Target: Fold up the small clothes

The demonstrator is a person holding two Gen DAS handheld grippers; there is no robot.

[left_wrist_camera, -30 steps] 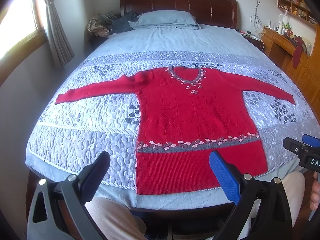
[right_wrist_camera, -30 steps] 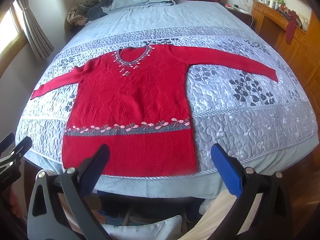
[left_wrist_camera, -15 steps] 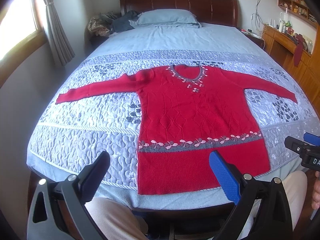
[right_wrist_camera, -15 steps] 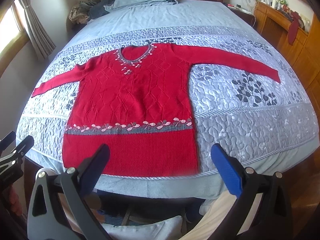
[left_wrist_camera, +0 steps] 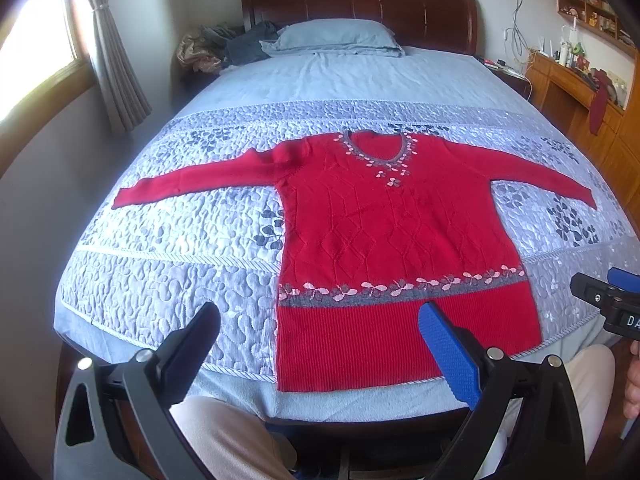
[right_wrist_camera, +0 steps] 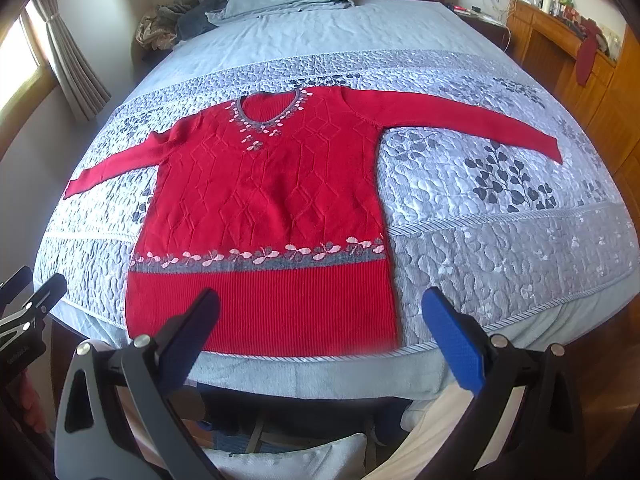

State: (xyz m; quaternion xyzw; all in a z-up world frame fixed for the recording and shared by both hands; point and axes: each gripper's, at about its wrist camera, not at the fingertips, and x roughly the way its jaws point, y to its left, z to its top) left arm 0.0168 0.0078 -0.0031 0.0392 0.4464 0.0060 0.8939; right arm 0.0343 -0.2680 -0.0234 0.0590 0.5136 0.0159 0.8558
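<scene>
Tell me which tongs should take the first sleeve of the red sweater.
Either, probably: both tongs hang open before the hem. The left tongs suit the sleeve on their side of the red sweater.

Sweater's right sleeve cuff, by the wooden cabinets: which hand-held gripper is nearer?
Right. The right hand-held gripper sits off the hem's right corner, on the cuff's side; the left hand-held gripper sits off the hem's left corner.

bright daylight, window blown out | sharp | fisheye edges bowed, corners dark
</scene>
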